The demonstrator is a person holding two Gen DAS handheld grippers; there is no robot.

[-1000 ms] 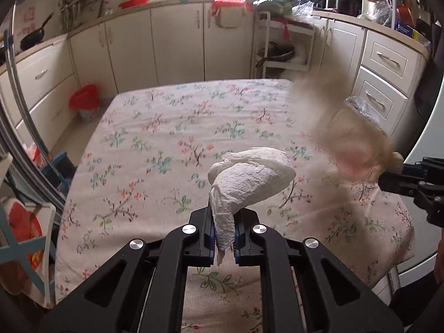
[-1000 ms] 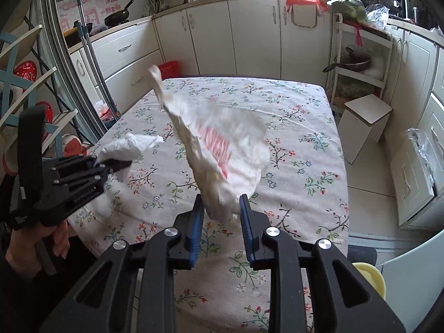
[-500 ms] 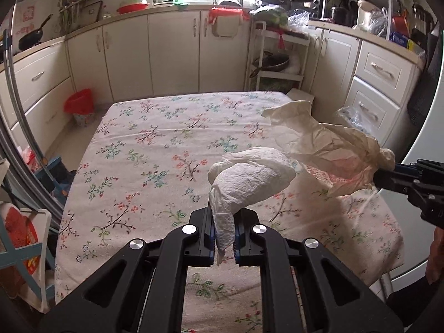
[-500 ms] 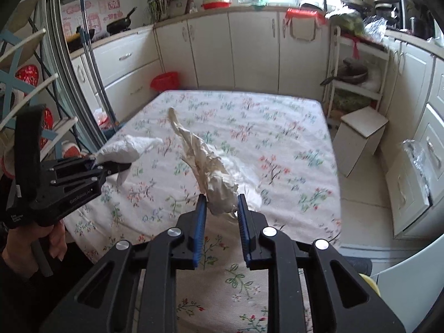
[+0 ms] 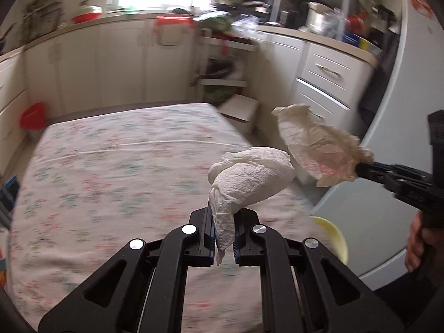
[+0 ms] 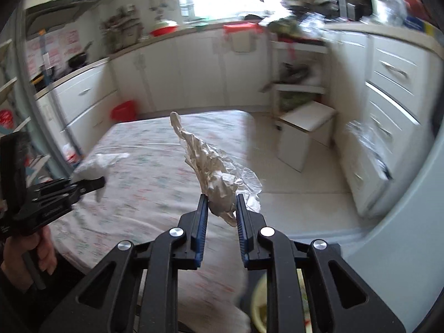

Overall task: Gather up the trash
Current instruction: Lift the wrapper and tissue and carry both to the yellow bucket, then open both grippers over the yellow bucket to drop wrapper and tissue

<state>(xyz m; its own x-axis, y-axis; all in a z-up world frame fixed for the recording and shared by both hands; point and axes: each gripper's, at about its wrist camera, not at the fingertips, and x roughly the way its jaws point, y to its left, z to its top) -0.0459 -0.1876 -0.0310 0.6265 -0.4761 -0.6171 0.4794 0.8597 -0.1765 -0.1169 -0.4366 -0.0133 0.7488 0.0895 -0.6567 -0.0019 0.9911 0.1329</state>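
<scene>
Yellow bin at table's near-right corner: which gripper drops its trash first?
Right, probably. The right gripper, shut on the crumpled plastic bag, has the yellow bin nearly beneath it; the left gripper, holding the paper towel, sees it off to its right.

Two wrist fisheyes, close, angled down – shared floral table (image 5: 116, 166)

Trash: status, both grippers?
Left gripper shut on tissue. Right gripper shut on bag, jaws just tightened. Both above table; nothing blocking.
</scene>
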